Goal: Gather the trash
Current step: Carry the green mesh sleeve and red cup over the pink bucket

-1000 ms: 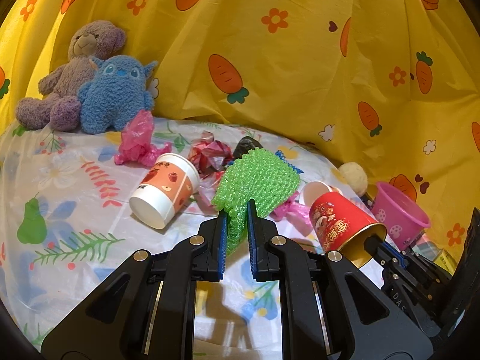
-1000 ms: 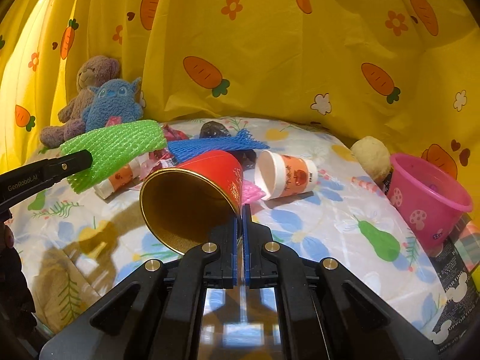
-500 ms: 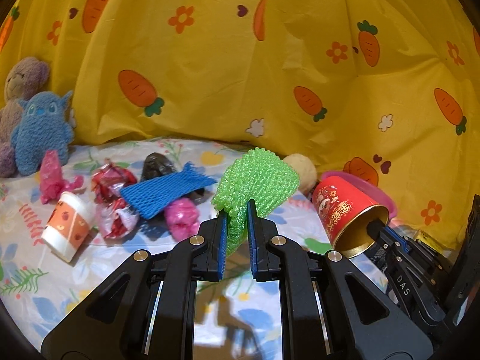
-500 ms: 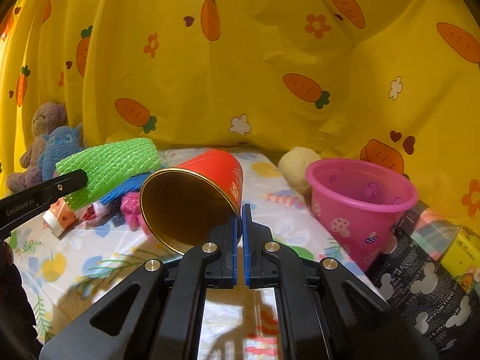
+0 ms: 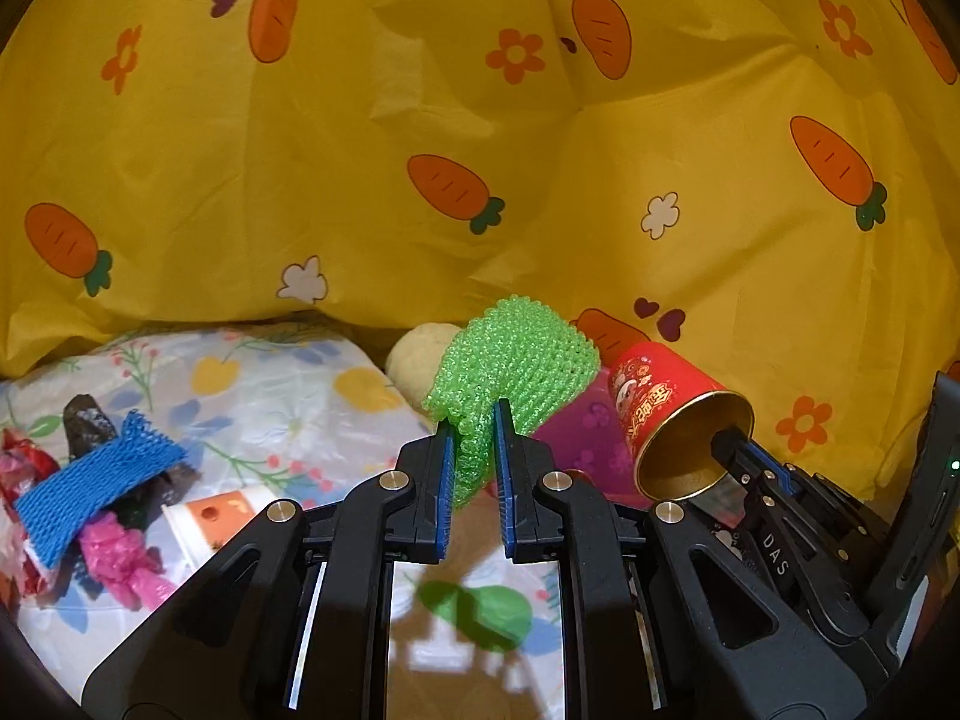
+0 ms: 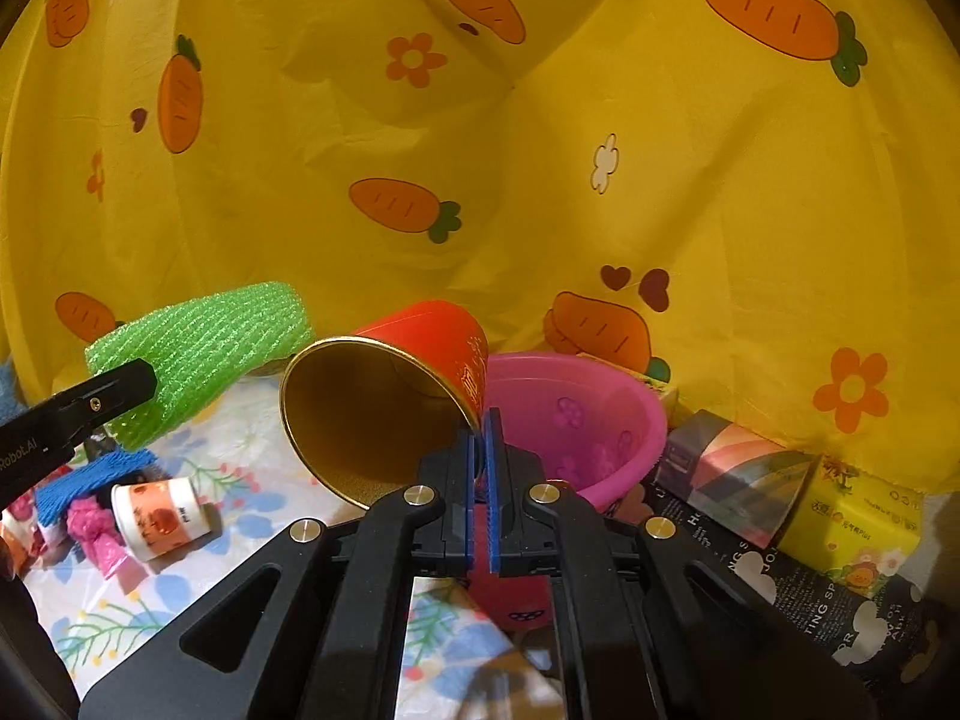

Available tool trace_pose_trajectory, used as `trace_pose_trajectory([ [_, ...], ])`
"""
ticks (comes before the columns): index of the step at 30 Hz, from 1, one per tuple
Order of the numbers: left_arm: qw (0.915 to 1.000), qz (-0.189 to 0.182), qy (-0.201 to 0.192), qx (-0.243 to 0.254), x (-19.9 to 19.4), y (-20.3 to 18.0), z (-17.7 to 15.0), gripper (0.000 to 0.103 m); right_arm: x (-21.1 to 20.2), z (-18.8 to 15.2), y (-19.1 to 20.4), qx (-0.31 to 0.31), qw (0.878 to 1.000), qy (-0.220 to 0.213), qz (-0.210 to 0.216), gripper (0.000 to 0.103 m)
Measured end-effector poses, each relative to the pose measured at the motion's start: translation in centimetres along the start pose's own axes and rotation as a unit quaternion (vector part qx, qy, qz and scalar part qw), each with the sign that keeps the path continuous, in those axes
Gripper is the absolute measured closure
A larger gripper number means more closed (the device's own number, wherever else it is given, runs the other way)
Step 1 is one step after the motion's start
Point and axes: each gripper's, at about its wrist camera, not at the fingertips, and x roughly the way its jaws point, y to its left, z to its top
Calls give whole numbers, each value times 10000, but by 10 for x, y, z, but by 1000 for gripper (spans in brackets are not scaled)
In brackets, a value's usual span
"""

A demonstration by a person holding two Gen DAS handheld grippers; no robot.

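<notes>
- The red paper cup with a gold lining (image 6: 384,396) lies tipped on its side in the air, its open mouth facing the right wrist camera and its long axis running away toward the yellow carrot-print cloth (image 6: 480,150); printed figures show on its red wall.
- The right hand-held gripper (image 6: 480,438) is clenched on the cup's rim, one blue pad inside and one outside.
- The green foam fruit net (image 5: 510,360) stands up from the left hand-held gripper (image 5: 474,426), whose pads grasp its lower end; its knobbly mesh widens toward the top.
- On the flower-print counter (image 5: 270,396) lie a blue foam net (image 5: 90,486), a crumpled pink wrapper (image 5: 120,558) and a small orange-and-white paper cup (image 6: 159,516) on its side.
- A pink plastic bucket (image 6: 600,420) stands just behind the red cup, open end up.
</notes>
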Motion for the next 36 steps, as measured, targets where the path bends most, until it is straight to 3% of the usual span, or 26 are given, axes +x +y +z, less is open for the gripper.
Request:
trace_pose_trajectory([
  [14,9984,-311,435,193,93,-28,3,92,54,10,-25,30,9984,296,-486,99],
  [36,9926,-652,1005,209,145,-41,-13,91,88,6,-42,131,9964,608,-577,99],
])
